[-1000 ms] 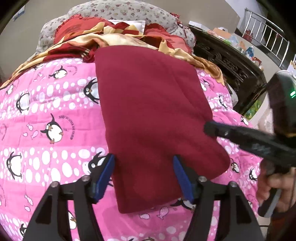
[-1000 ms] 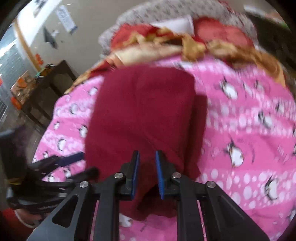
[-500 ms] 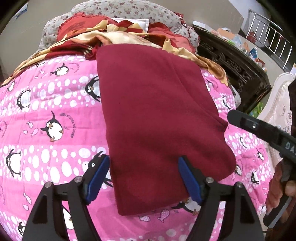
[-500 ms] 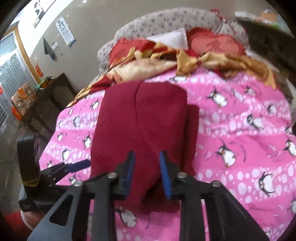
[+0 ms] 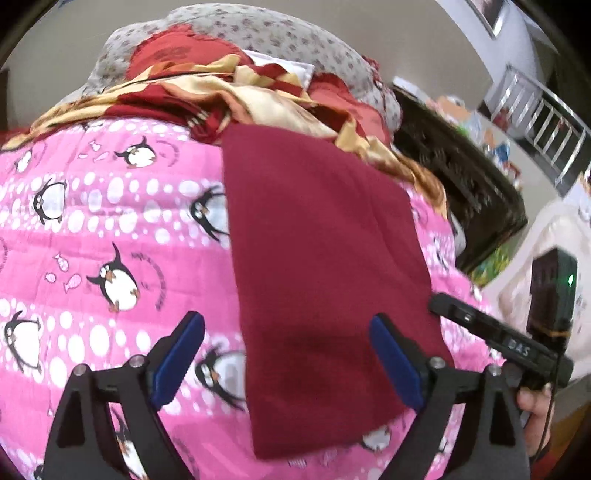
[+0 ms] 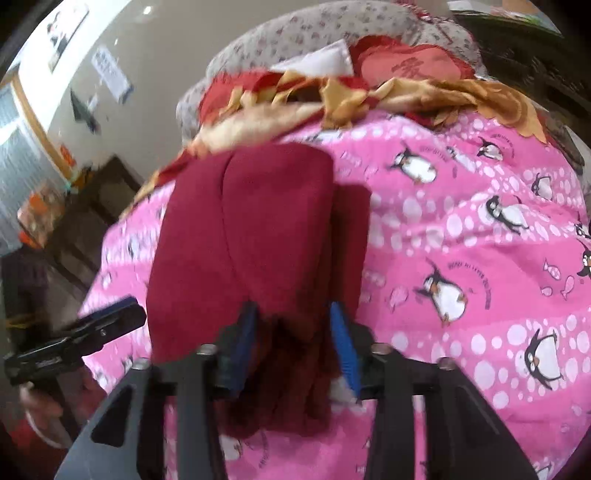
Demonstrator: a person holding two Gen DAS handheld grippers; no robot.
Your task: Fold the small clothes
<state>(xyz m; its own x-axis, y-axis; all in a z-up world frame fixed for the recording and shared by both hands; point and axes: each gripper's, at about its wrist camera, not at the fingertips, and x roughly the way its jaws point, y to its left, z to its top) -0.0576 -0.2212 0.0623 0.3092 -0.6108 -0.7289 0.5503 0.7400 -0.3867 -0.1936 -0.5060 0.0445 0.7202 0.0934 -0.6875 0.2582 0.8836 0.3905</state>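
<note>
Maroon garment (image 5: pixel 325 266), folded to a long panel, lying flat on a pink penguin-print quilt (image 5: pixel 110 229) that covers the bed; its far end reaches a heap of red-and-gold fabric (image 5: pixel 229 96) by a grey floral pillow (image 5: pixel 258 33). Left gripper (image 5: pixel 288 358): jaws wide apart and just opened further, blue pads standing either side of the garment's near end, neither pressing it. Right gripper (image 6: pixel 295 343): jaws just opened from shut, now parted over the garment's near edge, cloth showing between the pads but not pinched. Seen from the left wrist, the right gripper sits at the garment's right edge, a hand (image 5: pixel 535 406) on its handle. Dark carved furniture (image 5: pixel 461 192) stands beside the bed.
</note>
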